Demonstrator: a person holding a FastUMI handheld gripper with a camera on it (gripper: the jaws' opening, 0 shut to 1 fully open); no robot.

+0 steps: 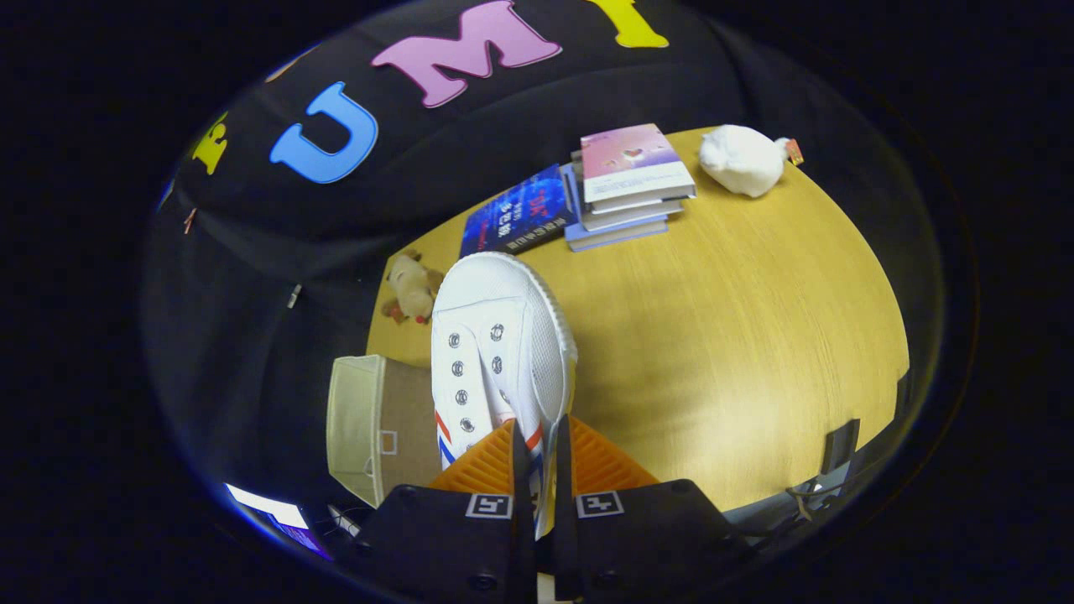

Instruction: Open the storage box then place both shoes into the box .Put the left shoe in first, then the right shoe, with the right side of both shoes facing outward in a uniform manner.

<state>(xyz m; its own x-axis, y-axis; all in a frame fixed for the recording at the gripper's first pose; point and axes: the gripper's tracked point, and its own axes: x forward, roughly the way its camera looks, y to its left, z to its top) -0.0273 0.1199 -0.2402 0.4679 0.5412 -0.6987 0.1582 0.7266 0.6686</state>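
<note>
Your gripper (541,470) was clamped on the white shoe (495,352), both fingers pinching the thin side wall near its collar, so the shoe hung lifted with its toe pointing away from you, probably to carry it over the box. Just beside the shoe sat the open storage box (361,419), beige, on the yellow table (738,335). Beyond were a small plush dog (411,289), a stack of books (625,184) and a white soft toy (742,159). The shoe's heel and the box interior were hidden, and you could not tell which foot it fits.
</note>
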